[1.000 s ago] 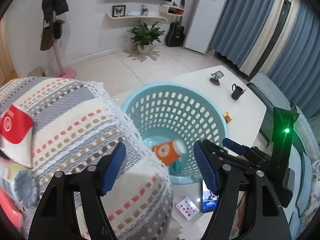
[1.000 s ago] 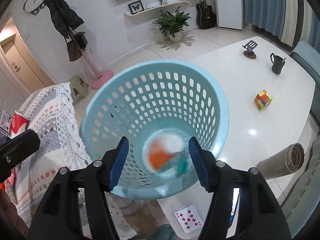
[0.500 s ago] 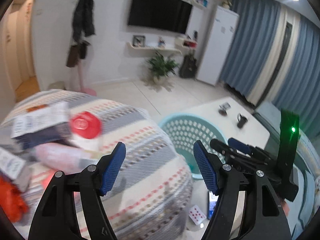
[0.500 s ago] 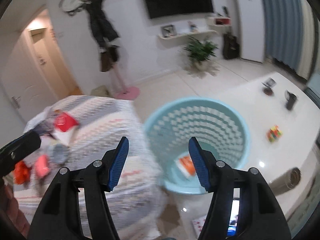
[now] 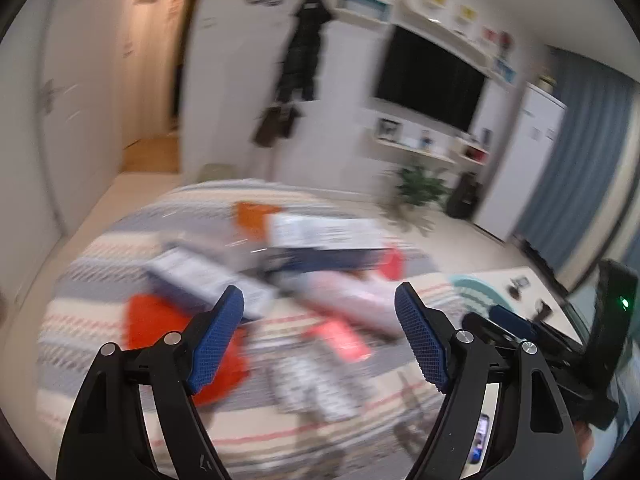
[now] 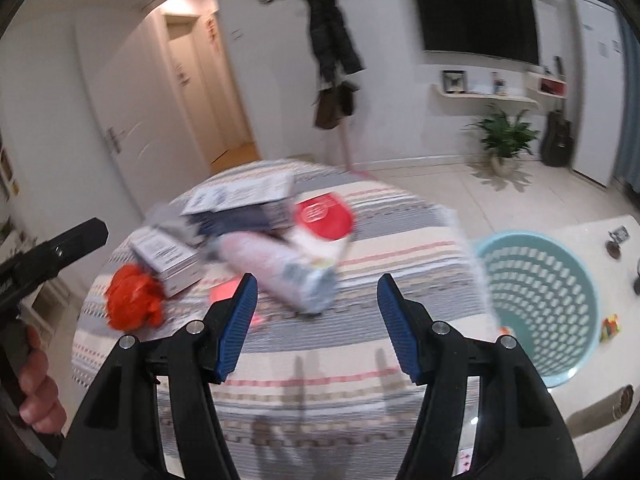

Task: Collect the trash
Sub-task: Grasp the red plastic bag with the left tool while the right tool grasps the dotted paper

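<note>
A heap of trash lies on a striped cloth-covered surface (image 6: 360, 248): a pale pink bag (image 6: 276, 272), a red-and-white cup (image 6: 324, 220), small boxes (image 6: 168, 256) and crumpled orange plastic (image 6: 132, 300). The same heap shows blurred in the left wrist view (image 5: 304, 256). The teal basket (image 6: 536, 304) stands to the right on a white table. My right gripper (image 6: 314, 312) is open and empty, just short of the pink bag. My left gripper (image 5: 320, 328) is open and empty above the heap; it also shows at the left edge of the right wrist view (image 6: 52, 256).
A white table (image 6: 592, 232) holds the basket, a colour cube (image 6: 610, 326), a steel flask (image 6: 600, 408) and a phone stand (image 6: 614, 240). A coat rack (image 6: 332, 60), plant (image 6: 504, 136) and guitar (image 6: 558, 140) stand by the far wall.
Both grippers have swung left, away from the basket with the orange cup in it, and now face the trash heap on the striped cloth. Both stay open.
</note>
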Demonstrator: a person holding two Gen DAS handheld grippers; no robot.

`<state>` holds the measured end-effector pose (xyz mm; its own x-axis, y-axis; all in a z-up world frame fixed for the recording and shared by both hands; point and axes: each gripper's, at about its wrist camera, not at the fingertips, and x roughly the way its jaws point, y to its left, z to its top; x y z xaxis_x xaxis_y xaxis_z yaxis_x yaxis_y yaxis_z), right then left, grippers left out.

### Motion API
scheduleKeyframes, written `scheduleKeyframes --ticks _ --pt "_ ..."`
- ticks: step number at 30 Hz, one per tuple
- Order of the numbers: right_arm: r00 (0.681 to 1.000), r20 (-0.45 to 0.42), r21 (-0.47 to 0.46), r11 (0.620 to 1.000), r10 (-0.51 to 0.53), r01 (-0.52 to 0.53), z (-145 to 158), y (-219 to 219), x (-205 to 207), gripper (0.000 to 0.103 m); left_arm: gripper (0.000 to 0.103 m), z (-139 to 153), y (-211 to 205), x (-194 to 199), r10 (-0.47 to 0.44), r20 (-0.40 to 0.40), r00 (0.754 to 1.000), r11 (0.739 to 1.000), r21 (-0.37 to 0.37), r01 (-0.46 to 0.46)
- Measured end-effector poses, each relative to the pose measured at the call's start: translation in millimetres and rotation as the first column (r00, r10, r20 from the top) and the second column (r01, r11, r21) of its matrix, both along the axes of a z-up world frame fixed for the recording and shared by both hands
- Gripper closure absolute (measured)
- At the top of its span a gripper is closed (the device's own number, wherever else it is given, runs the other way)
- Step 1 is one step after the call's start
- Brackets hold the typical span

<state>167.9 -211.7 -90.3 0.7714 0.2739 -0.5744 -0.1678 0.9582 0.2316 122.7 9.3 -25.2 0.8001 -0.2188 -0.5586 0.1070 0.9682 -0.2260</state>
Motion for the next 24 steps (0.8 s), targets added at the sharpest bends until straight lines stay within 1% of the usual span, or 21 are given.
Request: scheduleKeyframes --ticks 3,4,5,6,8,10,11,13,14,16,19,20,22,23,24 --pt "0.999 -0.015 -0.027 0.999 0.046 -0.047 -8 33 3 0.044 0.027 -12 40 0 0.08 -0.042 0.996 0.997 -0.01 -0.081" --pt "0.998 -0.025 -0.038 0.997 0.062 -0.063 -12 44 5 0.044 0.024 -17 52 0 0.104 -0.055 0.993 0.994 -0.013 -0.105" --pt "0.997 -0.035 -0.048 0.996 0.074 -0.076 -17 52 6 0.044 0.021 -22 57 0 0.111 -0.069 0.991 0.993 -0.017 -0.113" --pt "0.996 -0.044 -0.053 0.995 0.083 -0.086 -22 58 6 0.044 0.021 -31 67 3 0.113 -0.099 0.989 0.993 -0.026 -0.116" --pt "0.993 -0.052 -0.057 0.992 0.105 -0.108 -33 70 8 0.044 0.021 -47 81 5 0.12 -0.135 0.984 0.99 -0.052 -0.128" --pt "0.992 -0.035 -0.055 0.991 0.121 -0.122 -44 79 10 0.044 0.021 -60 91 8 0.129 -0.163 0.978 0.987 -0.074 -0.143" --pt "0.991 -0.046 -0.061 0.99 0.125 -0.128 -49 84 12 0.044 0.021 -68 96 7 0.132 -0.171 0.976 0.986 -0.083 -0.147" --pt "0.99 -0.066 -0.083 0.988 0.126 -0.131 -57 91 13 0.044 0.021 -76 99 11 0.112 -0.179 0.977 0.986 -0.102 -0.132" --pt "0.99 -0.069 -0.11 0.985 0.124 -0.131 -58 95 13 0.044 0.021 -80 98 12 0.103 -0.178 0.979 0.987 -0.101 -0.122" --pt "0.989 -0.054 -0.126 0.982 0.135 -0.14 -56 100 12 0.044 0.021 -85 95 15 0.096 -0.18 0.979 0.989 -0.092 -0.114" --pt "0.987 -0.095 -0.134 0.981 0.128 -0.141 -62 104 17 0.045 0.021 -93 90 26 0.075 -0.21 0.975 0.988 -0.114 -0.101" --pt "0.986 -0.102 -0.131 0.981 0.129 -0.142 -63 103 19 0.047 0.021 -97 88 28 0.072 -0.217 0.973 0.988 -0.118 -0.099" --pt "0.983 -0.112 -0.117 0.98 0.146 -0.159 -65 103 20 0.058 0.021 -102 82 34 0.069 -0.234 0.97 0.989 -0.113 -0.098" --pt "0.98 -0.118 -0.111 0.978 0.161 -0.174 -66 103 20 0.067 0.021 -105 79 36 0.066 -0.242 0.968 0.99 -0.105 -0.094" --pt "0.978 -0.121 -0.111 0.977 0.168 -0.182 -66 104 20 0.073 0.022 -109 78 34 0.064 -0.243 0.968 0.991 -0.099 -0.091"
